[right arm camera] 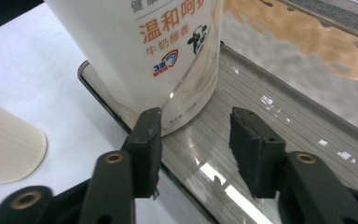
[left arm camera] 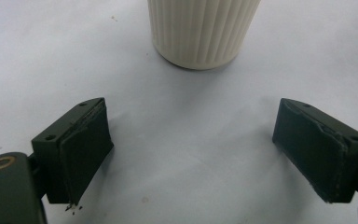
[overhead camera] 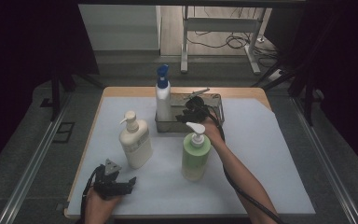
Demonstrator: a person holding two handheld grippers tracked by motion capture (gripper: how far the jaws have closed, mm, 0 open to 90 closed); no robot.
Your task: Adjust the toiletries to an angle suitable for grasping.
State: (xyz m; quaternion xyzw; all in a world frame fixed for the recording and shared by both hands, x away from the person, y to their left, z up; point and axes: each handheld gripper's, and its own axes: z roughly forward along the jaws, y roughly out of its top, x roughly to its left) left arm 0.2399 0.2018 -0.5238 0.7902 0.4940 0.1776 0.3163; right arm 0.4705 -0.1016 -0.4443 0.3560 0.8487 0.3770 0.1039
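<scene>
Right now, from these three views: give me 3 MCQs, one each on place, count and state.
1. Where does the blue-capped bottle stand?
A. in the metal tray
B. on the floor
C. on its side on the table

2. How many pump bottles stand on the white mat outside the tray?
A. none
B. two
C. four

3. The left hand-held gripper is:
A. clamped on a bottle
B. open, nothing between its jaws
C. inside the tray

Key: A, it stands upright in the tray's left end; B, cream bottle and green bottle; B, bare mat between the jaws.

White bottle [right arm camera: 135, 51] with orange lettering ahead of my black right tongs [right arm camera: 196, 140]; cream ribbed bottle [left arm camera: 200, 30] beyond my left.
</scene>
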